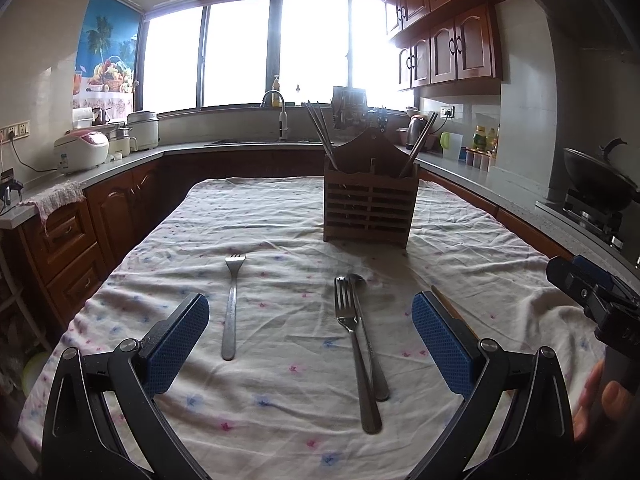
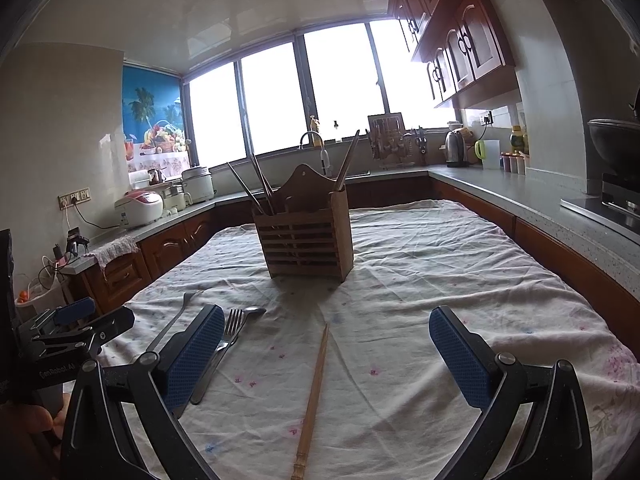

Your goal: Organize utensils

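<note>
Chopstick (image 2: 316, 396) lies between the spread right tongs (image 2: 326, 354), untouched.

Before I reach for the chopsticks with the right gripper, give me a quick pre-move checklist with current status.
1. Right gripper open and empty: ok.
2. Chopsticks lie between its fingers' line, free of other utensils: ok.
3. Left gripper open, off to the side: ok.
4. Holder upright on the cloth: ok.
5. Room in the holder's compartments: cannot tell.
6. Fork overlaps spoon; lone fork apart: not sorted yet.
</note>
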A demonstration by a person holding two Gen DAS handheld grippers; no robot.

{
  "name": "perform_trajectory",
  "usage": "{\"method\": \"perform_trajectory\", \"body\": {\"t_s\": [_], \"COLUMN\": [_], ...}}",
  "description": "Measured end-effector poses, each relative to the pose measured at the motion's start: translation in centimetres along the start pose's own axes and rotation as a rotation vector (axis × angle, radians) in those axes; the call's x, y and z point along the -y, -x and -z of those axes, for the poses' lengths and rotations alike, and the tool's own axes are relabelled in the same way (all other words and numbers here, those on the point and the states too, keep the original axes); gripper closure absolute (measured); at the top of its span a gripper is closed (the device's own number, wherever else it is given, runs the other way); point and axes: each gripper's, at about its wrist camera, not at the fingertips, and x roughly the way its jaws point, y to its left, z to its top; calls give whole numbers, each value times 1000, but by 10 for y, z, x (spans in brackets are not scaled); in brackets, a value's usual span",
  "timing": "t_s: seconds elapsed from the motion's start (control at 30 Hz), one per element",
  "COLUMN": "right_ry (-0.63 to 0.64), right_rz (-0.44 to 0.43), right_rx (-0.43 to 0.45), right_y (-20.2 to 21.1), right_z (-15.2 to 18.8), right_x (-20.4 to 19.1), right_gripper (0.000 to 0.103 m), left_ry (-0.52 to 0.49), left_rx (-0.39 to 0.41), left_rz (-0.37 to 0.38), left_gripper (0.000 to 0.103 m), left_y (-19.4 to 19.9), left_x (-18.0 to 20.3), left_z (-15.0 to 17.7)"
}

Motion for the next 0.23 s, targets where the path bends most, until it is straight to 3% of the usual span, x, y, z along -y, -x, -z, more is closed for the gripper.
{"method": "perform_trajectory", "body": {"t_s": [0.23], "right_ry": [-3], "right_rz": [-2], "right_rx": [-8], "right_y": [-3], "right_z": [0], "right_x": [0], "right_gripper": [0], "left_ry": [-6], "left_rx": [-4], "left_rz": [21], "left_gripper": [0], "left_y": [-1], "left_x": [5], "left_z": [-1]}}
